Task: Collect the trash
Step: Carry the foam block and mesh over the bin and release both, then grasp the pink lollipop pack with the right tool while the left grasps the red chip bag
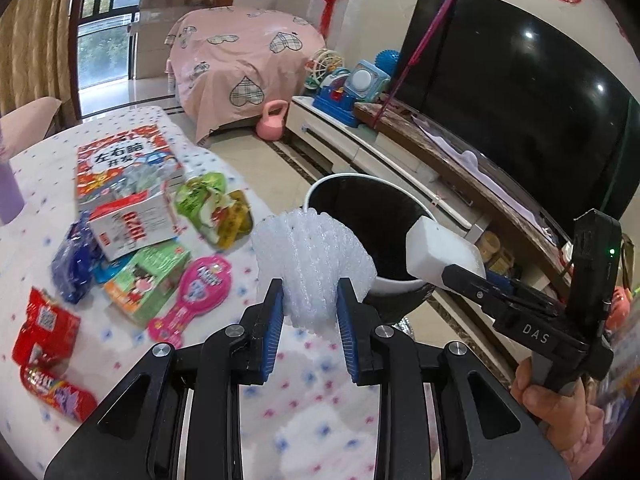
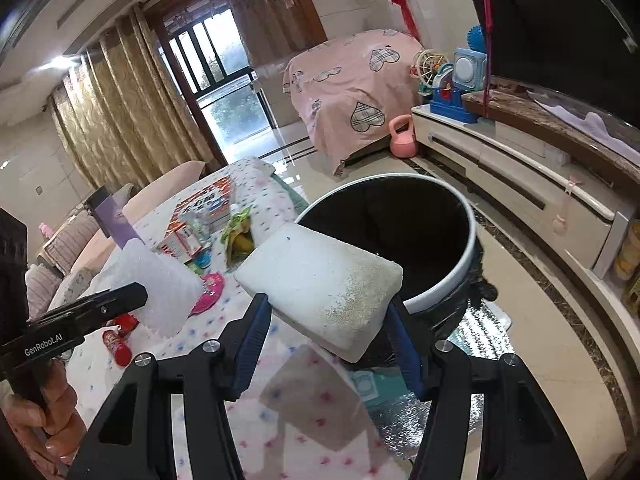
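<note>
Left wrist view: the left claw [image 1: 310, 312] is clamped on a wad of white foam netting [image 1: 312, 264], which sticks up between its blue pads, just short of the bin [image 1: 320, 194], likely carried there to be dropped in. More wrappers [image 1: 132, 248] lie on the worktop [image 1: 40, 184], farther from the bin.

Right wrist view: the right claw [image 2: 328, 332] grips a white foam block [image 2: 324, 284] by its sides, tilted, its far corner over the near rim of the bin [image 2: 468, 256], seemingly ready for release

Home living room — television [image 1: 516, 92], gold curtains [image 2: 120, 120], covered sofa [image 1: 244, 64], toys [image 1: 348, 88]
</note>
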Motion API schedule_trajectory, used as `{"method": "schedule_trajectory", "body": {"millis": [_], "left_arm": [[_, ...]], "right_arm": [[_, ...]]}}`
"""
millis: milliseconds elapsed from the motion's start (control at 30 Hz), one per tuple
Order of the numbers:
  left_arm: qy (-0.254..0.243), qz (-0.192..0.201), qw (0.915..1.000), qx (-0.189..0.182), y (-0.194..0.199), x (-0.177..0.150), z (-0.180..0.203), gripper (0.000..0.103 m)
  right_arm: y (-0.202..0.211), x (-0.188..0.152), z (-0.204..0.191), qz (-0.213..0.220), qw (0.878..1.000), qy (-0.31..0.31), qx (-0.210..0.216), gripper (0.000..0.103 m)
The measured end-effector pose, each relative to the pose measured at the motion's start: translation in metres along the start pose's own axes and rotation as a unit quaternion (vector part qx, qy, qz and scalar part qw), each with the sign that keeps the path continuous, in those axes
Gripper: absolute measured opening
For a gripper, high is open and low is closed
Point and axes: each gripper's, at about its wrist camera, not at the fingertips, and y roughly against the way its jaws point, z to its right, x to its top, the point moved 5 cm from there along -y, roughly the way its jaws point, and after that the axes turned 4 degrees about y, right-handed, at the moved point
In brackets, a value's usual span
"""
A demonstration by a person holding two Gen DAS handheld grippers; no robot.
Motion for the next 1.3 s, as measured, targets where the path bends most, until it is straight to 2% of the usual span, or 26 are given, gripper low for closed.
{"method": "schedule_trajectory", "body": {"millis": [467, 733, 933, 967, 1067, 1200, 1300], "left_arm": [[-0.024, -0.013, 0.9996, -0.007, -0.047, 0.028, 0.032, 0.025], [-0.047, -0.021, 0.9987, 0.0, -0.078, 0.041, 0.046, 0.025], [-0.044, -0.036, 0.9984, 0.0, -0.1, 0.046, 0.046, 0.027], [-0.043, -0.038, 0.9983, -0.002, -0.102, 0.046, 0.046, 0.029], [-0.042, -0.038, 0.9984, 0.001, -0.106, 0.046, 0.045, 0.046], [-0.038, -0.041, 0.9984, 0.004, -0.108, 0.044, 0.04, 0.059], [-0.03, -0.04, 0.9988, 0.003, -0.105, 0.043, 0.036, 0.063]], "right_arm": [[-0.011, 0.023, 0.039, -0.005, 1.0, 0.008, -0.021, 0.06], [-0.028, 0.036, 0.054, -0.022, 0.999, 0.022, -0.032, 0.061], [-0.039, 0.041, 0.059, -0.035, 0.998, 0.037, -0.038, 0.061], [-0.041, 0.042, 0.06, -0.038, 0.998, 0.039, -0.039, 0.061], [-0.049, 0.042, 0.063, -0.047, 0.997, 0.044, -0.043, 0.063], [-0.056, 0.038, 0.066, -0.058, 0.997, 0.039, -0.042, 0.07], [-0.058, 0.037, 0.071, -0.06, 0.997, 0.03, -0.042, 0.078]]}}
